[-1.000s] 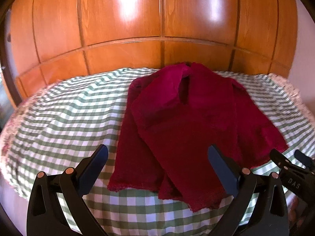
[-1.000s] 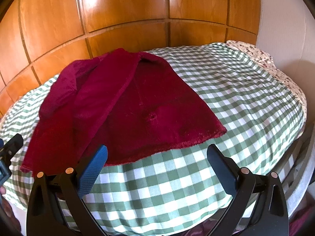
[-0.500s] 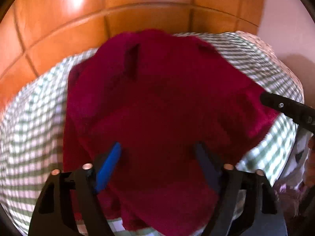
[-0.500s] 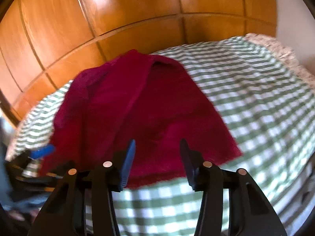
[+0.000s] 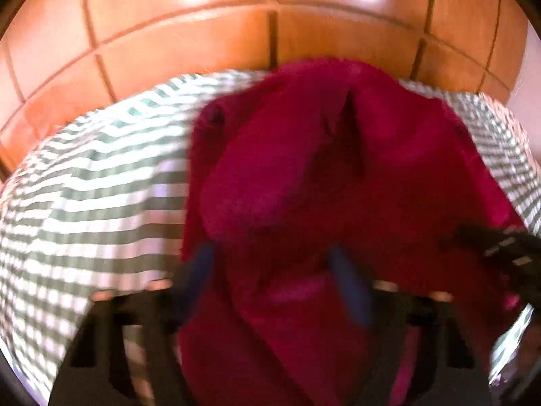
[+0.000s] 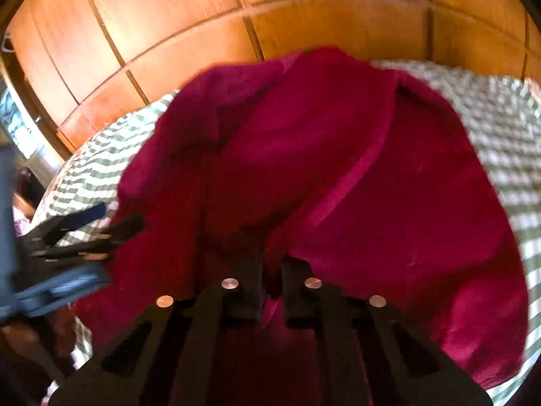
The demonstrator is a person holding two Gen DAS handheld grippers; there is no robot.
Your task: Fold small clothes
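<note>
Pinching red garment (image 6: pixel 338 176), right tool (image 6: pixel 270 270) closed

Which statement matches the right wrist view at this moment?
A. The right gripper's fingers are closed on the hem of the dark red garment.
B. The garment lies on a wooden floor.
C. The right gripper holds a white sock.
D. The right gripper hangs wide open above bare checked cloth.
A: the right gripper has its fingers drawn close together with the dark red garment pinched between them, over the green checked cloth.
</note>
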